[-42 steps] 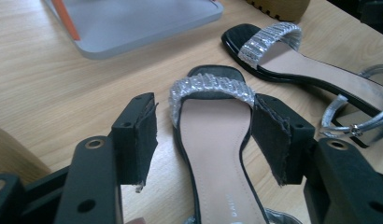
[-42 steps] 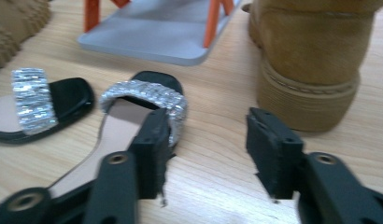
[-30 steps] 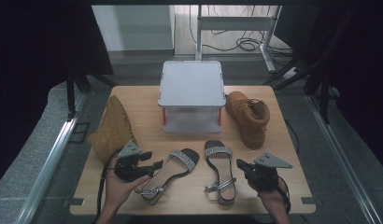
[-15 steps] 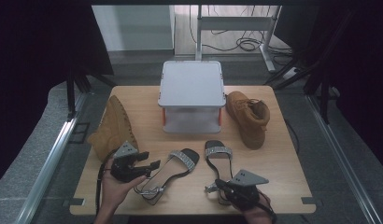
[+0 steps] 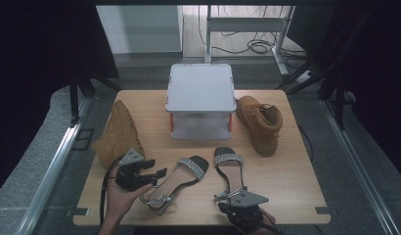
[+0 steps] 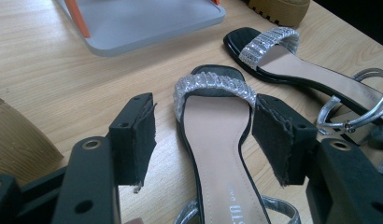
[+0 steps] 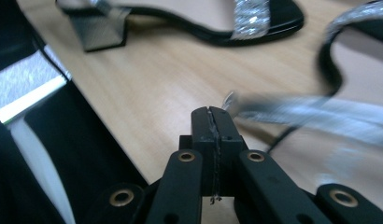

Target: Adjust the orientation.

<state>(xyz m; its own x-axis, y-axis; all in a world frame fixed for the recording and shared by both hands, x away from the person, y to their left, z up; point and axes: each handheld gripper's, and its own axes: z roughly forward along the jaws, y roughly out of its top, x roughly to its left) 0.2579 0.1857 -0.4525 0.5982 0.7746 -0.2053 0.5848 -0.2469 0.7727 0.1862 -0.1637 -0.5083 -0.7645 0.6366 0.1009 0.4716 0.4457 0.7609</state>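
Two black sandals with sparkly toe bands lie at the table's front. My left gripper (image 5: pixel 155 169) is open, and the left sandal (image 5: pixel 181 177) lies between its pads without touching them. In the left gripper view the insole (image 6: pixel 213 140) runs up the gap of that gripper (image 6: pixel 206 137), clear of both pads (image 6: pixel 133 140). My right gripper (image 5: pixel 229 201) is at the heel end of the right sandal (image 5: pixel 229 166). The right gripper (image 7: pixel 213 122) is shut with nothing between its jaws, its tip just short of that sandal's blurred silver ankle strap (image 7: pixel 315 116).
A grey stand with orange legs (image 5: pixel 201 93) occupies the back middle. A tan boot (image 5: pixel 115 134) lies on its side at the left; another tan boot (image 5: pixel 259 122) stands at the right. The table's front edge (image 7: pixel 87 98) runs close beside my right gripper.
My right gripper has moved left from the front right of the table to the heel of the right sandal, still shut. The left gripper has stayed put.
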